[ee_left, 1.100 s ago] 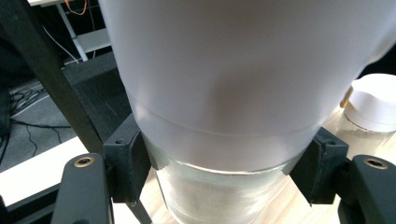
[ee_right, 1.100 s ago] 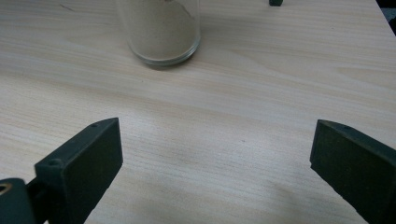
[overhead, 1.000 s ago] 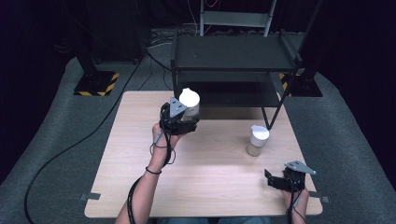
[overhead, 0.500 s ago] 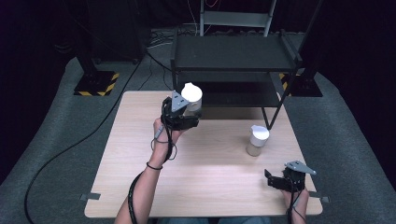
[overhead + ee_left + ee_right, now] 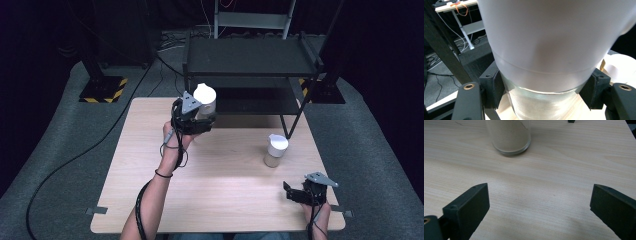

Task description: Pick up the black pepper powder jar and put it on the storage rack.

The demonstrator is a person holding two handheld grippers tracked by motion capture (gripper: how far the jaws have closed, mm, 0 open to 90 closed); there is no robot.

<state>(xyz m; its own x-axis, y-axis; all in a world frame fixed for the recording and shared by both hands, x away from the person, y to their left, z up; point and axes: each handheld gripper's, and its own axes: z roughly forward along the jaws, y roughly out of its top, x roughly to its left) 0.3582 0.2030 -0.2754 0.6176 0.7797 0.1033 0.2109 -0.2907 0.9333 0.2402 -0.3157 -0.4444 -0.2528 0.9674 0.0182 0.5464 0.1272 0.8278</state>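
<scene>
Jar (image 5: 204,100) with a white lid sits clamped in the left hand-held gripper (image 5: 197,119), raised above the far edge of the table (image 5: 225,200) just before the black shelf unit (image 5: 250,60). In the left gripper view the jar (image 5: 549,50) crowds the frame; its lid top is cut off and its glass base is hidden below the jaws, which press on both sides. A second jar (image 5: 275,150) stands on the table, its upper part cropped in the right gripper view (image 5: 510,135). The right hand-held gripper (image 5: 300,192) rests near the table's near right corner, jaws wide, nothing between them.
</scene>
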